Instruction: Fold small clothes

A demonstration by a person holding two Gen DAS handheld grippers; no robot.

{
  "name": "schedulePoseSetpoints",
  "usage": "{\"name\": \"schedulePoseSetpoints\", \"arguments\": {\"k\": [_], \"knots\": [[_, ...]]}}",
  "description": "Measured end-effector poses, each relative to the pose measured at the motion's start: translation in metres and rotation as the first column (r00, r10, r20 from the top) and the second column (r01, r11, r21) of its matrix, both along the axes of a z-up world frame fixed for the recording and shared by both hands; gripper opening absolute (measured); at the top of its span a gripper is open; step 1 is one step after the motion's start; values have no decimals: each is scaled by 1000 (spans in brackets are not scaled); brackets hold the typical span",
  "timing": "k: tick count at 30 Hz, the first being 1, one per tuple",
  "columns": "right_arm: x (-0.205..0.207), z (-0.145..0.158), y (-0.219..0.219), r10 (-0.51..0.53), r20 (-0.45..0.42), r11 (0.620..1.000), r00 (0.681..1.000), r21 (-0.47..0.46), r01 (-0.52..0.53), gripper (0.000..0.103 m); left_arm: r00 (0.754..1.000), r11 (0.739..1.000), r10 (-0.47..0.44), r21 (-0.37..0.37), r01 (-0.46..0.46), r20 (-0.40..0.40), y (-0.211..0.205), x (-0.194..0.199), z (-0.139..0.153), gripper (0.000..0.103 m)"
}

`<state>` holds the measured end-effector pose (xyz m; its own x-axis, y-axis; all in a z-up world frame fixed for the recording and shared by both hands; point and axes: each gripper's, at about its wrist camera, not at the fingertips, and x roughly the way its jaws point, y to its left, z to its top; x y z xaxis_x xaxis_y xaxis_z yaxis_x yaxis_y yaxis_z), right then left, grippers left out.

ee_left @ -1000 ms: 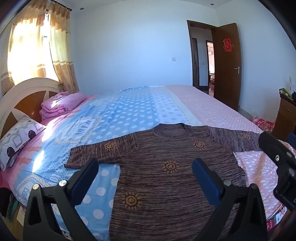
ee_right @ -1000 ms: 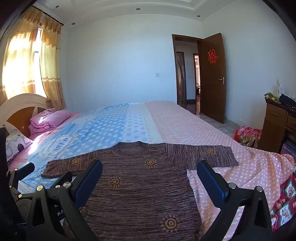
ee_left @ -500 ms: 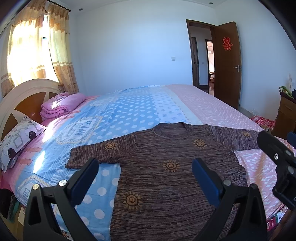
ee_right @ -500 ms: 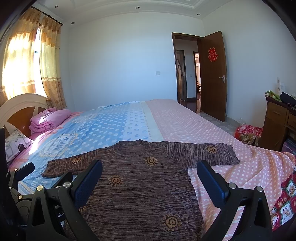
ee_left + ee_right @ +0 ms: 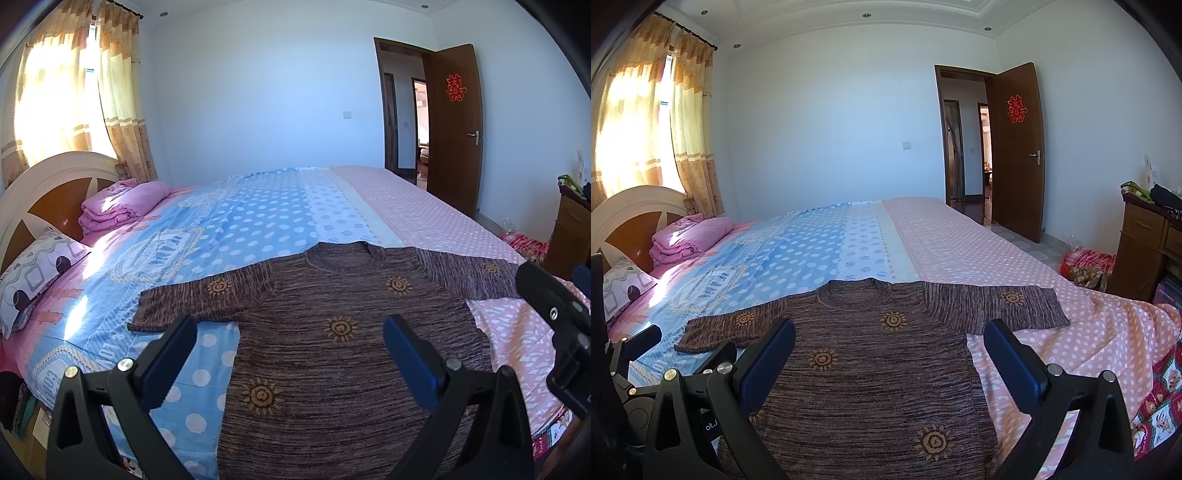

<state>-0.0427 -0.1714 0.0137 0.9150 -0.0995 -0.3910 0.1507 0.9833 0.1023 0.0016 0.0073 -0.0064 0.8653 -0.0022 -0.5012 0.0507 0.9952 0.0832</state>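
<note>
The left claw [image 5: 290, 349] is hovering with its fingers spread apart and gripping nothing, and the right claw [image 5: 888, 354] is gaping wide and empty too, each blocking the sweater's lower corners. The brown sweater [image 5: 343, 354] is lying flat on the bed [image 5: 258, 221], sleeves out, its hem cut off by the frame. Beyond its collar, details through the doorway [image 5: 964, 147] are too small to read.

Sweater [image 5: 332, 350] hem cut off by bottom edge.

Bed [image 5: 424, 206], sweater [image 5: 332, 350], pink blanket [image 5: 122, 206], pillow [image 5: 37, 273]
</note>
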Motion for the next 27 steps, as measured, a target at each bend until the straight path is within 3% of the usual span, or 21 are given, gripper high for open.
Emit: {"name": "schedulePoseSetpoints", "arguments": {"k": [27], "knots": [[-1,0,-2,2,-2,1000,1000,4,-2,102,1000,1000,5,-5,-5,-5,2,0,0,103]]}}
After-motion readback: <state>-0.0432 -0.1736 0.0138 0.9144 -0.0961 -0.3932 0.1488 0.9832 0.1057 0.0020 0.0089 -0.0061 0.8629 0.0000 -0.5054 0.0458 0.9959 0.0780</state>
